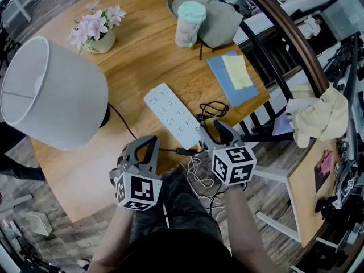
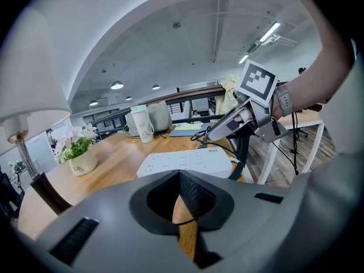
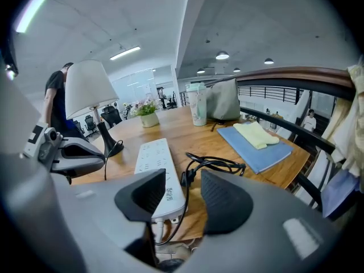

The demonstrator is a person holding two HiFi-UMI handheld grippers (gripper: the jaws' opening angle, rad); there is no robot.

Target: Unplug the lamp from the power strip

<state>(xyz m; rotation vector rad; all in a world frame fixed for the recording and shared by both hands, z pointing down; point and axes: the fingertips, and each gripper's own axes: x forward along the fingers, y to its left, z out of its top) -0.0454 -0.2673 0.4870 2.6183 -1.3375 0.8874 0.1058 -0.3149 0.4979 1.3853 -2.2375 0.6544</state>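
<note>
The lamp with a white shade stands at the table's left. Its thin black cord runs from the base toward the near edge and ends in a black plug, which lies on the wood beside the white power strip and is not in it. My left gripper is at the near edge, shut with the cord crossing between its jaws. My right gripper stands open over the strip's near end, with nothing between its pads.
A coiled black cable lies right of the strip. A blue folder with a yellow cloth, a cup, a grey bag and a flower pot sit farther back. White cables hang off the near edge.
</note>
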